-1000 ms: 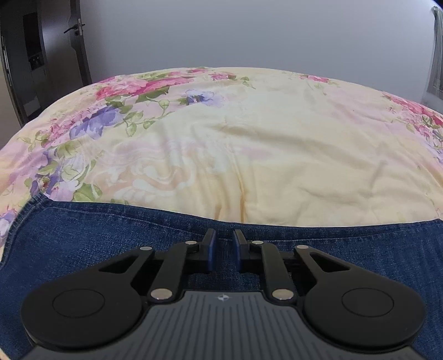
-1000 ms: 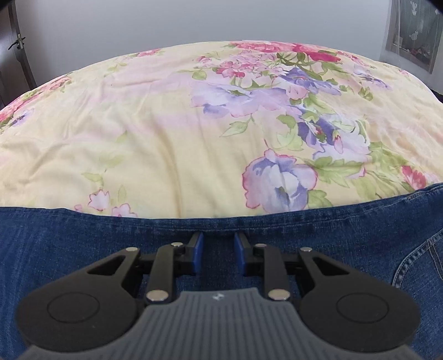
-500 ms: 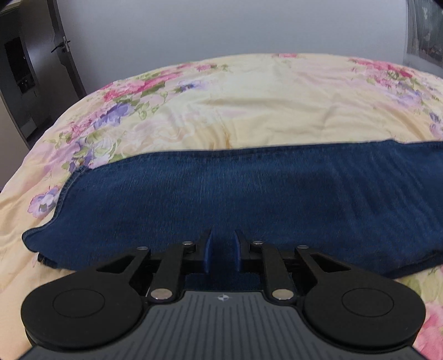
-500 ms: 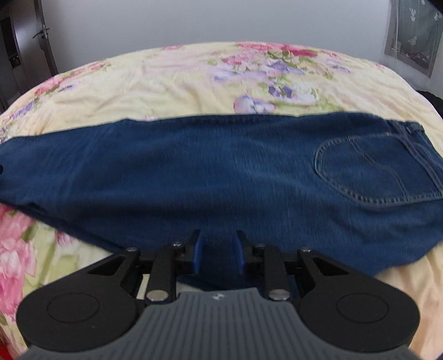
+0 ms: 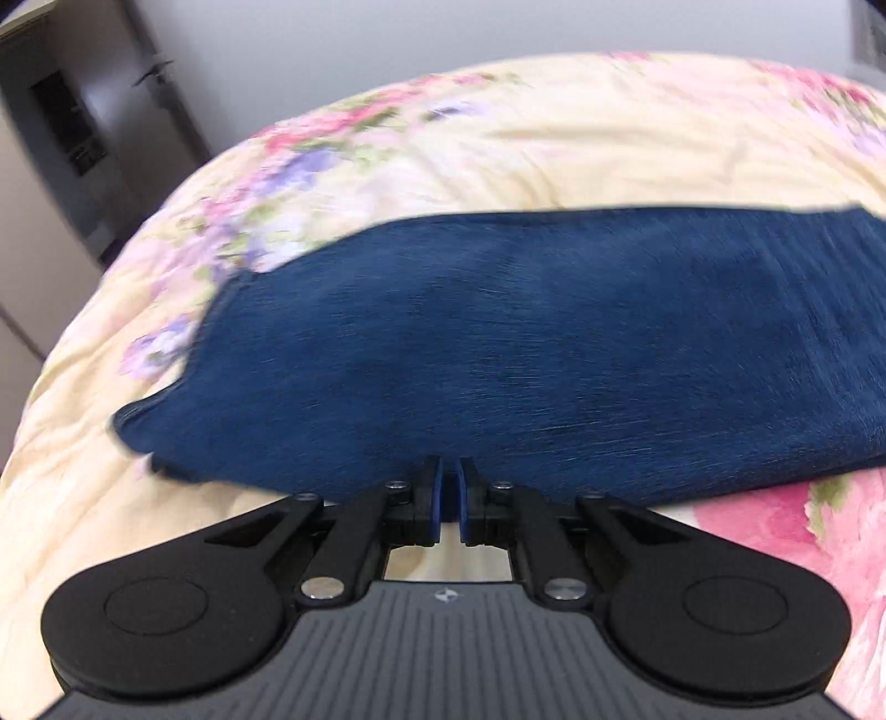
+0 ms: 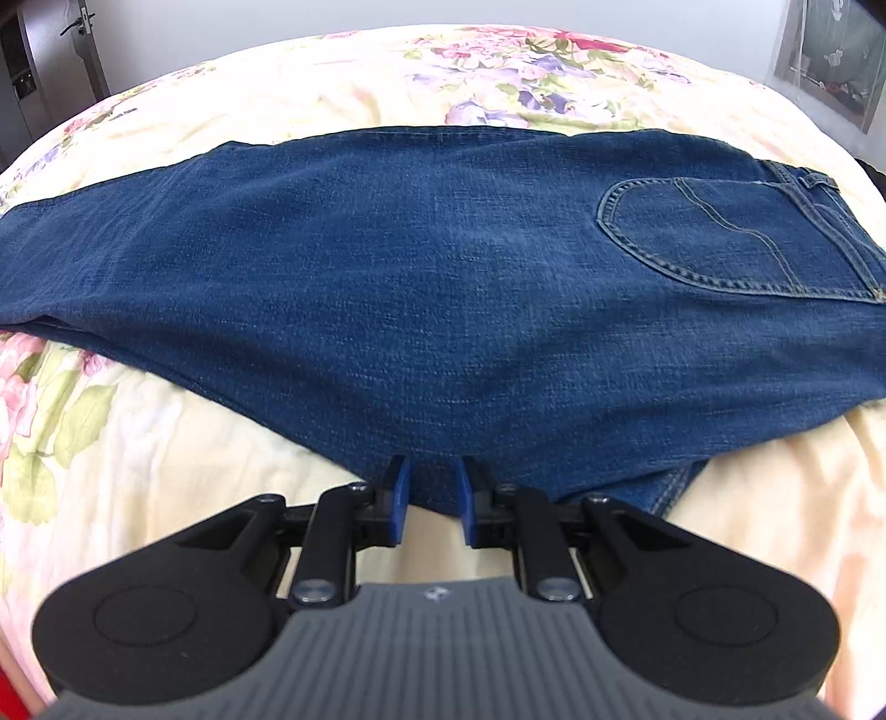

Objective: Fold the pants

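A pair of blue jeans (image 6: 443,277) lies folded lengthwise across a bed covered by a cream bedspread (image 6: 138,471) printed with pink and purple flowers. At the far left of the room a dark door (image 5: 166,99) with a handle stands against a pale wall. The leg end of the jeans (image 5: 498,354) stretches toward that side, its hem just short of the bed's left slope; this view is blurred, so the cloth's detail is hard to read. The left tool (image 5: 449,487) sits at the near edge of the leg, its blue pads closing with only a thin slit between them; no denim shows in that slit, and the bedspread shows through the gap behind it. Further right, the right tool (image 6: 432,487) is also at the near edge of the jeans, closing, with a fold of denim bulging between its blue pads, which seem to be touching the cloth on both sides. Past it a stitched seam edge pokes out from under the fold, and at the far right the back pocket (image 6: 720,238) with tan stitching faces up beside the waistband. A window (image 6: 830,50) shows in the upper right corner.
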Action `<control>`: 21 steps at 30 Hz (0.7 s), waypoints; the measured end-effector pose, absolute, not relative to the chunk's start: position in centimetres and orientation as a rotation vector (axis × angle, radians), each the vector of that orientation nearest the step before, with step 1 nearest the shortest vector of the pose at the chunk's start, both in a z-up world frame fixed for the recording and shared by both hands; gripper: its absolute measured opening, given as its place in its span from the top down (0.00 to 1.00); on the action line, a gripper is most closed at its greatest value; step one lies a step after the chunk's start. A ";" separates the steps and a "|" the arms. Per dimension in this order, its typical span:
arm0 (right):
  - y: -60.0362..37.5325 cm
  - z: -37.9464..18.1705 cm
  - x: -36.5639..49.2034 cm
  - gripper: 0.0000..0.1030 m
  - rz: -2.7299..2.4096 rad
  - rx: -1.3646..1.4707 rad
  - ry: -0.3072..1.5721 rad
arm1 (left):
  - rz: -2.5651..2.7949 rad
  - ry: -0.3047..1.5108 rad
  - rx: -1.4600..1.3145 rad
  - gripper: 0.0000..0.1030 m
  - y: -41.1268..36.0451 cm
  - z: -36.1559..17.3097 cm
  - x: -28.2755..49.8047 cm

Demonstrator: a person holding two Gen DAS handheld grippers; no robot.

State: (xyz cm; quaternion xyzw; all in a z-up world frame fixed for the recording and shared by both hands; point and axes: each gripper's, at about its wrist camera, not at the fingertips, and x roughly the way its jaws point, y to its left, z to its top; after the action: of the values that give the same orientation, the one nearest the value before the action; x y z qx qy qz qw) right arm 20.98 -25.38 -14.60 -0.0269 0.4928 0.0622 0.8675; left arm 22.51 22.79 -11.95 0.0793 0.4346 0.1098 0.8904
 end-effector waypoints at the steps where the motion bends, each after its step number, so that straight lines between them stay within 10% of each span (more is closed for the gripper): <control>1: -25.3 -14.2 20.9 0.89 0.133 -0.065 1.030 | 0.242 0.885 0.129 0.89 23.4 -11.4 21.9; 9: -24.8 -10.3 20.3 0.85 0.173 -0.029 0.921 | 0.426 0.686 -0.437 0.40 33.2 -8.4 17.0; 21: -19.3 -10.0 25.5 0.93 0.255 -0.064 0.896 | 0.493 0.645 -0.869 0.33 40.9 -14.4 18.3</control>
State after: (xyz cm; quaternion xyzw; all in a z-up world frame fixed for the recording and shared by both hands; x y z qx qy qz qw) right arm 25.50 -19.32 -9.97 -0.0307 0.4318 0.1230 0.8930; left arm 18.26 40.86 -14.41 -0.4094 0.3038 0.2320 0.8284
